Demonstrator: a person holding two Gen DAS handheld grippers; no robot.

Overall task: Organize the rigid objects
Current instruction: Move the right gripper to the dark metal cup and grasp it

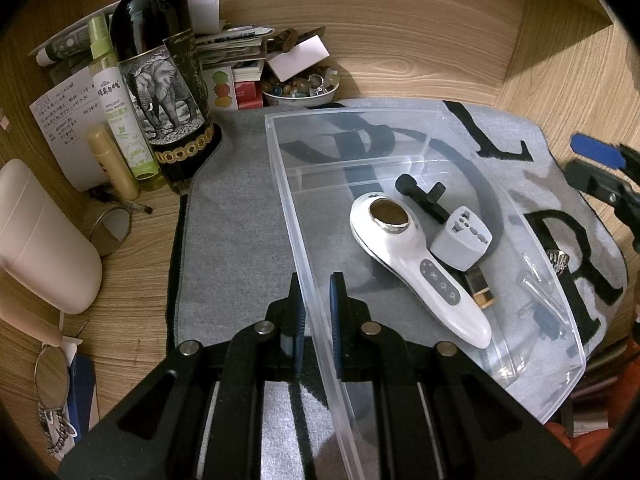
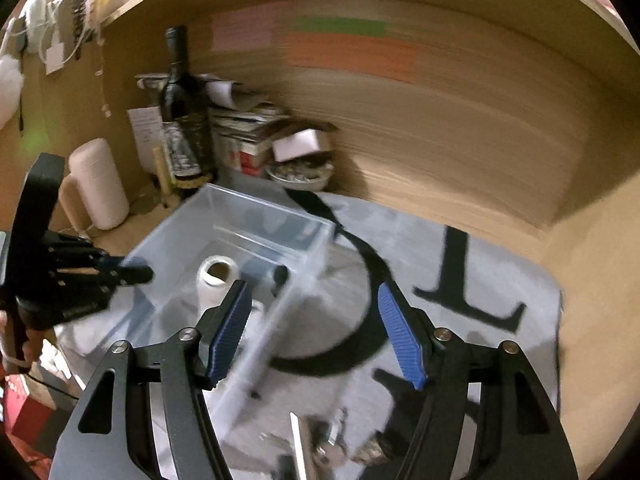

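Observation:
A clear plastic bin (image 1: pixel 280 148) stands on the grey mat (image 1: pixel 236 216). In it lie a white handheld device (image 1: pixel 420 268), a grey travel adapter (image 1: pixel 462 242), a black T-shaped part (image 1: pixel 420 194) and a small brown-gold piece (image 1: pixel 482 290). My left gripper (image 1: pixel 318 292) is shut on the bin's near left wall. My right gripper (image 2: pixel 312 320) is open and empty, above the mat beside the bin's right wall (image 2: pixel 320 240); it also shows in the left wrist view (image 1: pixel 600 168). Small metal items (image 2: pixel 332 444) lie on the mat below it, blurred.
A wine bottle (image 1: pixel 160 72), spray bottle (image 1: pixel 120 108), beige tube (image 1: pixel 112 162), paper stack (image 1: pixel 236 48) and a bowl of beads (image 1: pixel 300 88) crowd the back left. A pink cylinder (image 1: pixel 44 240) and a mirror (image 1: pixel 52 376) lie left. Wooden walls (image 1: pixel 440 32) enclose the desk.

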